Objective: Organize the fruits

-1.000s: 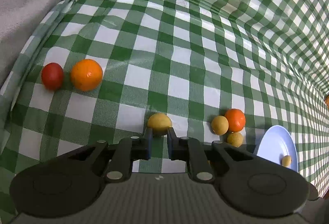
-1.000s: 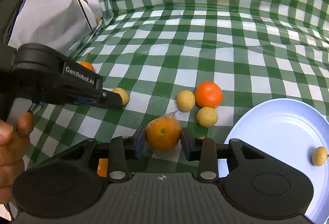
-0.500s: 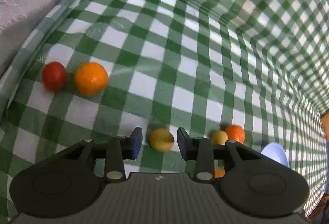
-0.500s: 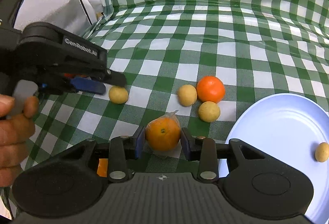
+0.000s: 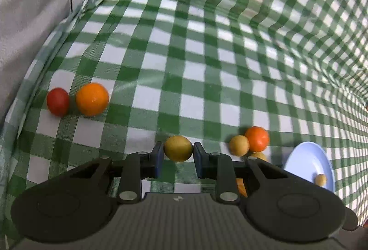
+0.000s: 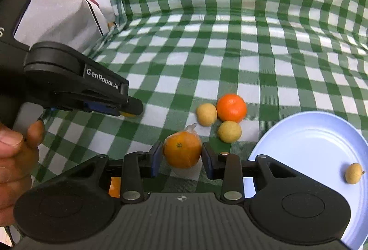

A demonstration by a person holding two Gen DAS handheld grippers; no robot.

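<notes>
My left gripper [image 5: 178, 154] is shut on a small yellow fruit [image 5: 178, 148] just above the green checked cloth; it also shows in the right wrist view [image 6: 131, 109]. My right gripper [image 6: 181, 157] is shut on a plastic-wrapped orange [image 6: 182, 149]. A tangerine [image 6: 231, 108] and two small yellow fruits [image 6: 206, 114] [image 6: 229, 131] lie together beside a pale blue plate [image 6: 306, 142], which holds one small yellow fruit [image 6: 353, 173]. An orange [image 5: 92, 99] and a red fruit [image 5: 58, 101] lie at the left.
A grey cushion [image 5: 27, 8] borders the cloth on the left. The checked cloth [image 5: 207, 54] rises at the back. Another orange piece [image 6: 114, 186] shows under my right gripper's body.
My left gripper opened, came around the yellow fruit and closed on it. My right gripper kept hold of the wrapped orange and stayed near the plate.
</notes>
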